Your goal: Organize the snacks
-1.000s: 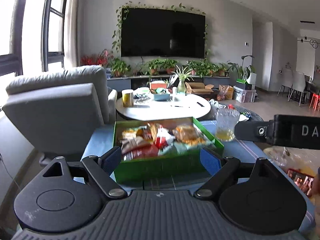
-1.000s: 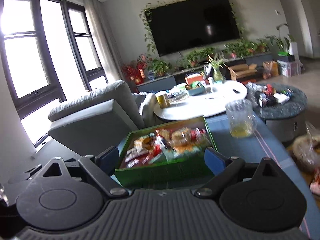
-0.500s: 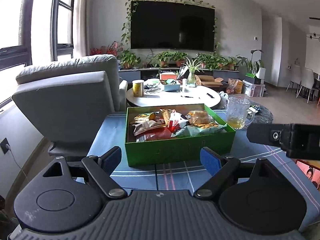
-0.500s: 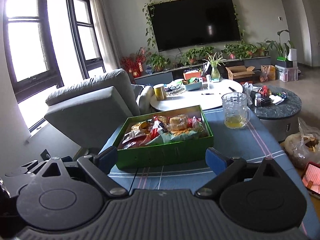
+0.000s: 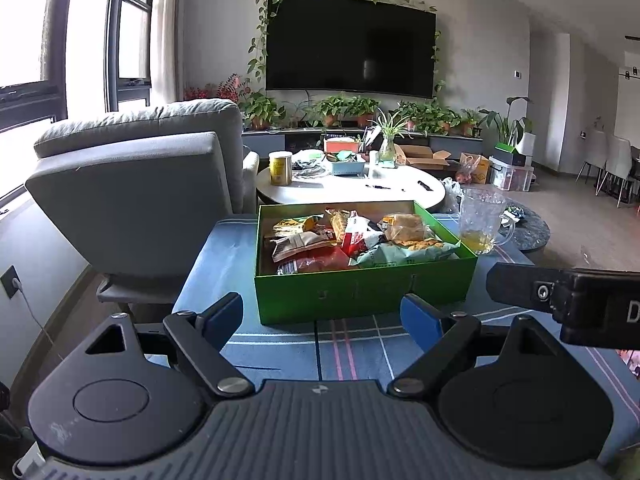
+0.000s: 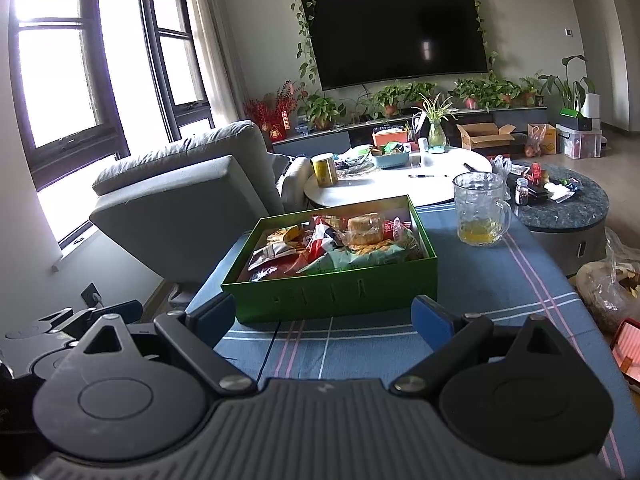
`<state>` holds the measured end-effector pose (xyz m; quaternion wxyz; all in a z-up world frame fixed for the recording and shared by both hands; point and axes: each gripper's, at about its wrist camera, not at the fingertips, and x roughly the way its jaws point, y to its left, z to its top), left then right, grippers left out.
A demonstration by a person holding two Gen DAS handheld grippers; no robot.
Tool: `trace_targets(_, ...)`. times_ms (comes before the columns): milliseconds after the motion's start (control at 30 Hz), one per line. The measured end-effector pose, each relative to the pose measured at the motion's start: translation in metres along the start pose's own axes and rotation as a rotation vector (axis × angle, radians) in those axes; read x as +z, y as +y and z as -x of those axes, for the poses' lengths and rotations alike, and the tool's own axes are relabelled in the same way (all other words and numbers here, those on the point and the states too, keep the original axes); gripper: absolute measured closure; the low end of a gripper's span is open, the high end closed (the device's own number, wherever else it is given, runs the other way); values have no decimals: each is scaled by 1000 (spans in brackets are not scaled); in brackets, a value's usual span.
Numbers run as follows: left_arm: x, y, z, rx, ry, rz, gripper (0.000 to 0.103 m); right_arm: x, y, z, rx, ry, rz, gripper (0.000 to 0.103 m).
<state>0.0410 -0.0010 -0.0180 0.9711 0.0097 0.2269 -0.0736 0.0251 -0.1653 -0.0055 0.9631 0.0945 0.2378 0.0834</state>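
A green box (image 5: 364,292) full of several snack packets (image 5: 352,240) stands on a table with a blue plaid cloth (image 5: 348,356). It also shows in the right wrist view (image 6: 336,292), with its packets (image 6: 340,244). My left gripper (image 5: 322,318) is open and empty, just short of the box's near wall. My right gripper (image 6: 322,318) is open and empty, also just before the box. The right gripper's body (image 5: 568,300) shows at the right edge of the left wrist view.
A glass mug (image 6: 480,212) with a little yellow liquid stands right of the box. A grey armchair (image 5: 140,192) is to the left. A white round table (image 5: 352,188) lies beyond. A plastic bag (image 6: 612,284) sits at the right.
Both grippers have pulled back and risen from the box, which now looks smaller and further off. Both stay open and empty.
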Motion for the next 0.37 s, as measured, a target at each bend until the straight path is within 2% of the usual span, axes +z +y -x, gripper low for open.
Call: trace_targets(367, -2, -3, -1, 6, 15, -2, 18, -1, -2, -1, 0, 8, -11, 32)
